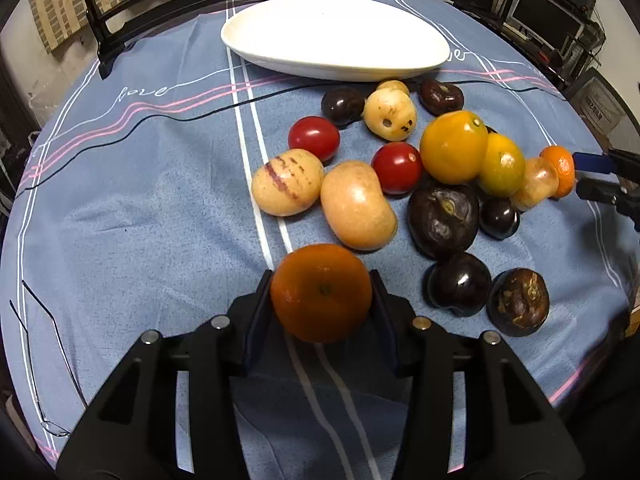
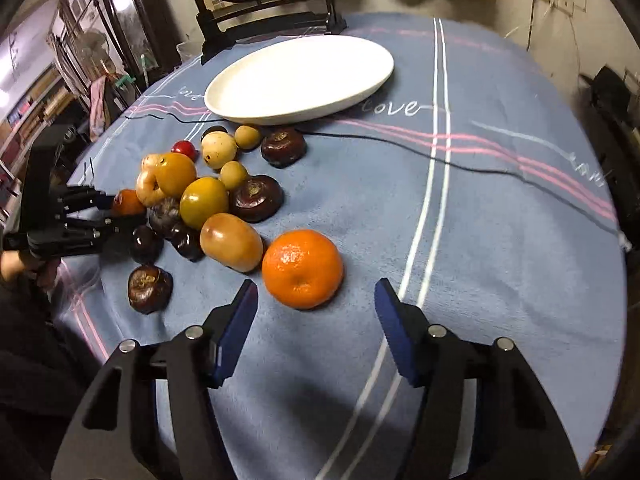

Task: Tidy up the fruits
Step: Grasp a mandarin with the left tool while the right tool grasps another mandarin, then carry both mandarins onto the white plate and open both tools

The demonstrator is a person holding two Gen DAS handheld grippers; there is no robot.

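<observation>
Item, pick-up stage: left gripper (image 1: 322, 294) had its fingers pinching a mandarin (image 1: 321, 292) at the near edge of the fruit pile (image 1: 404, 184) on the blue tablecloth (image 1: 140, 208); right gripper (image 2: 316, 320) stood spread, just short of a second mandarin (image 2: 303, 268) lying untouched on the cloth. White oval plate (image 1: 336, 36) beyond the pile sat empty. Next move, as judged: lift the left mandarin clear to the plate; right gripper to advance astride its mandarin before closing.

"love" on tablecloth (image 2: 500, 216)
</observation>
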